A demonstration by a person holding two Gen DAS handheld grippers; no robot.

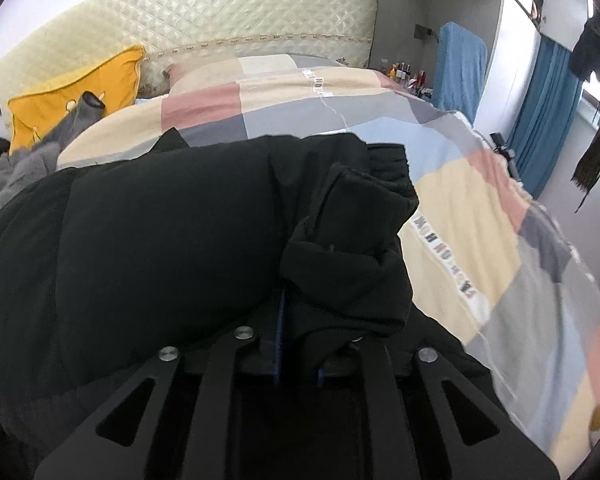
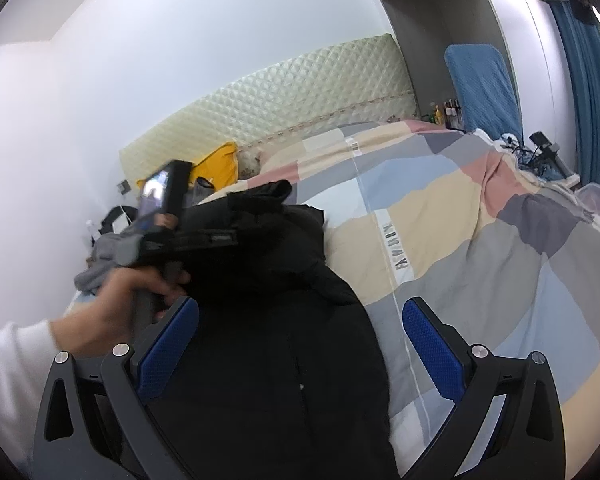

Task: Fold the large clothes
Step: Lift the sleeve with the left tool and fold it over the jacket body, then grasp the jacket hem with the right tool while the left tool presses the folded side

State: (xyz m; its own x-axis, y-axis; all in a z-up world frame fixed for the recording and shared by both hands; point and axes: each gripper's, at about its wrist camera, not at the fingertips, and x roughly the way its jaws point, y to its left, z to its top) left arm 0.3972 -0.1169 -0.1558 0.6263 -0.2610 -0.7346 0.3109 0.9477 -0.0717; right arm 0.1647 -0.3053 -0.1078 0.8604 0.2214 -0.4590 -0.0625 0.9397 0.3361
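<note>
A large black padded coat [image 1: 160, 220] lies on a bed with a patchwork quilt [image 1: 480, 208]. My left gripper [image 1: 296, 344] is shut on a bunched fold of the black coat, likely a sleeve [image 1: 340, 248], which drapes over its fingers. In the right wrist view the coat [image 2: 276, 360] lies under and between my right gripper's [image 2: 300, 352] wide-open blue pads [image 2: 432, 348], which hold nothing. The left gripper's body [image 2: 172, 224] shows there at the left, held by a hand, pressed against the coat's upper part.
A yellow pillow [image 1: 72, 92] and quilted cream headboard [image 1: 220, 16] are at the bed's far end. Grey clothes [image 1: 12, 176] lie at the left. A blue-covered chair [image 1: 460, 64], small bottles [image 2: 446, 112] and blue curtains [image 1: 548, 116] stand at the right.
</note>
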